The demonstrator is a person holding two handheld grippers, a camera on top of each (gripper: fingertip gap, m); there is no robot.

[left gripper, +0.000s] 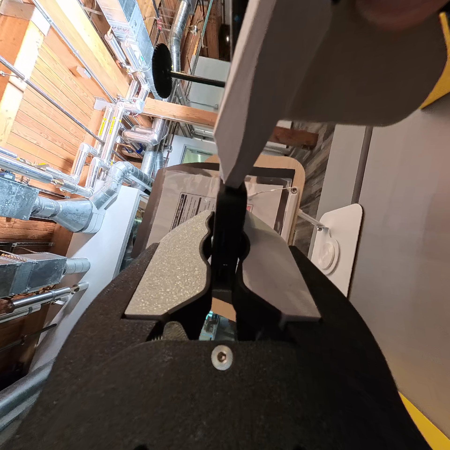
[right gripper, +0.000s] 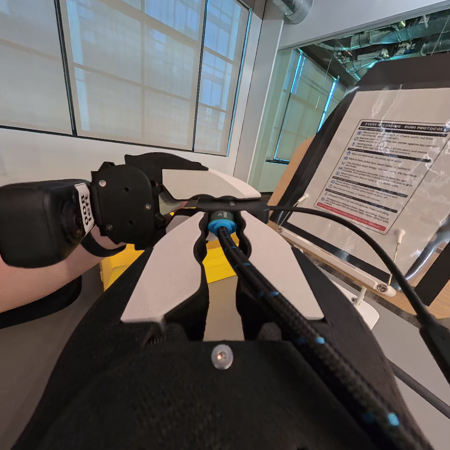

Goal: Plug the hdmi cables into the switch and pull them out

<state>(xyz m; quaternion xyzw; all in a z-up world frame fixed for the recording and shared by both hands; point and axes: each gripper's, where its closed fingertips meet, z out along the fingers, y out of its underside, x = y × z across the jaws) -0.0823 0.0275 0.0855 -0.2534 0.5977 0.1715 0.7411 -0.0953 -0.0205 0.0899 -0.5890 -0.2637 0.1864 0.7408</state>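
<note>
A converted industrial workspace: bare timber ceiling (left gripper: 60,80), silver ducts (left gripper: 73,214), tall gridded windows (right gripper: 136,73) and a propped instruction sheet (right gripper: 379,170).

braided cable (right gripper: 275,294); matt plastic switch (right gripper: 233,205)

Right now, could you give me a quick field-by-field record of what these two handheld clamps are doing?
left gripper: shut on the flat black switch box, holding it up edge-on
right gripper: shut on the blue-collared plug of the braided black-and-blue HDMI cable
plug and switch: plug meets the switch's edge; seating depth hidden
other lead: thin black cable runs from the switch
behind: laminated sheet on stand
</note>
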